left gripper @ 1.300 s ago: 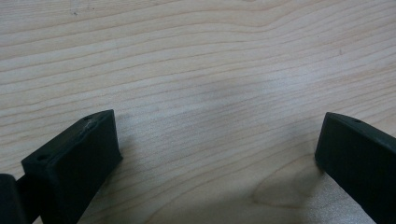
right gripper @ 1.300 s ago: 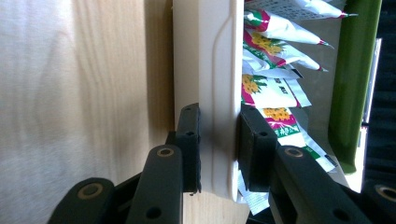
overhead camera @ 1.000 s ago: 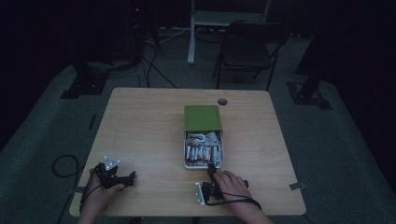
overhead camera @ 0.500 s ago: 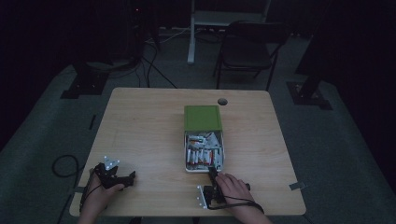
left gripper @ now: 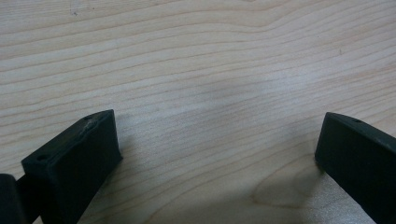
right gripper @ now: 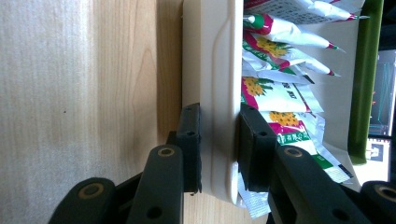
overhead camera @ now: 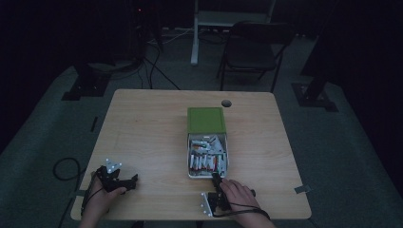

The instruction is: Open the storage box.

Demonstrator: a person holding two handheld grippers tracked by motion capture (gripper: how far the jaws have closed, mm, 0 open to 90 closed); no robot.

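Note:
A cream box [overhead camera: 191, 156] with several red, white and green sachets [overhead camera: 205, 161] stands open at the table's middle, its green lid [overhead camera: 205, 119] lying behind it. My right gripper [overhead camera: 216, 179] is shut on the box's near wall. In the right gripper view, the right gripper [right gripper: 218, 140] has one jaw outside the cream wall [right gripper: 215, 70] and one inside beside the sachets [right gripper: 271, 93]. My left gripper [overhead camera: 128, 180] rests at the table's near left corner. The left gripper [left gripper: 217, 126] stands open over bare wood, nothing between its jaws.
The wooden table [overhead camera: 142, 128] has a round cable hole [overhead camera: 226, 103] behind the lid. A dark chair [overhead camera: 252, 52] and stand bases [overhead camera: 81, 88] stand on the floor beyond. A cable [overhead camera: 64, 166] loops off the table's left side.
My right hand has shifted slightly toward the table's near edge, still clamped on the box wall. The left gripper has not moved.

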